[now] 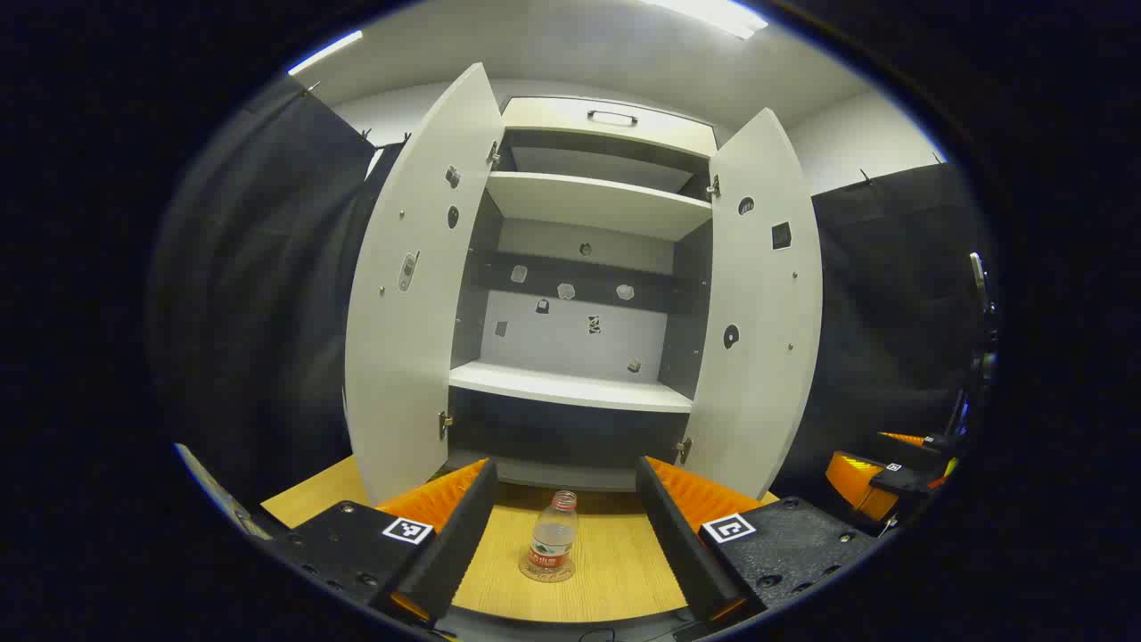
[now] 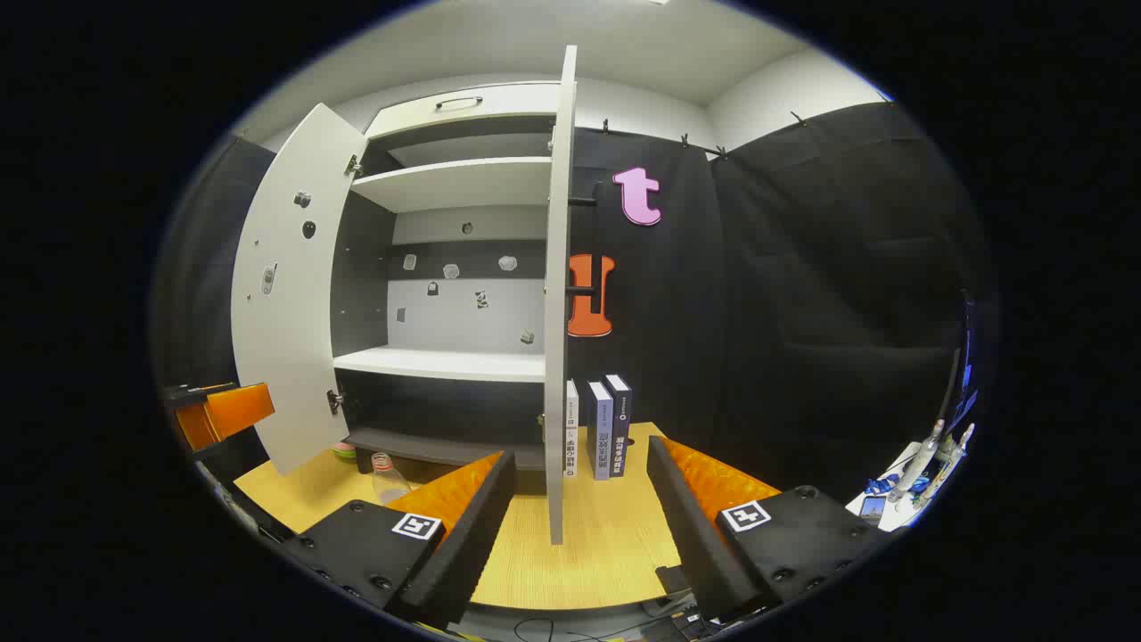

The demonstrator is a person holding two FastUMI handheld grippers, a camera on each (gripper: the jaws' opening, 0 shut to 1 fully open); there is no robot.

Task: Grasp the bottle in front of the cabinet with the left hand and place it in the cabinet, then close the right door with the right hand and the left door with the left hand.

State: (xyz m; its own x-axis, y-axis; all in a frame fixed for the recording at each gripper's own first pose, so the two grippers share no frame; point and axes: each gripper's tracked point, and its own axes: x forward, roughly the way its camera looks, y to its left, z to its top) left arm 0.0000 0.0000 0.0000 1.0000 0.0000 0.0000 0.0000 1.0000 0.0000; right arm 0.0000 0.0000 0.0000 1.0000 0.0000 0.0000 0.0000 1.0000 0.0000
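Left gripper (image 1: pixel 566 535): black textured body, screws, square black-and-white marker per side; right gripper (image 2: pixel 579 526) alike.

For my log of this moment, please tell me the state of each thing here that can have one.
bottle: upright on the table, cap on, not held.
left door: open.
right door: open.
left gripper: jaws open, bottle between them ahead.
right gripper: jaws open, empty.
books: upright beside the cabinet.
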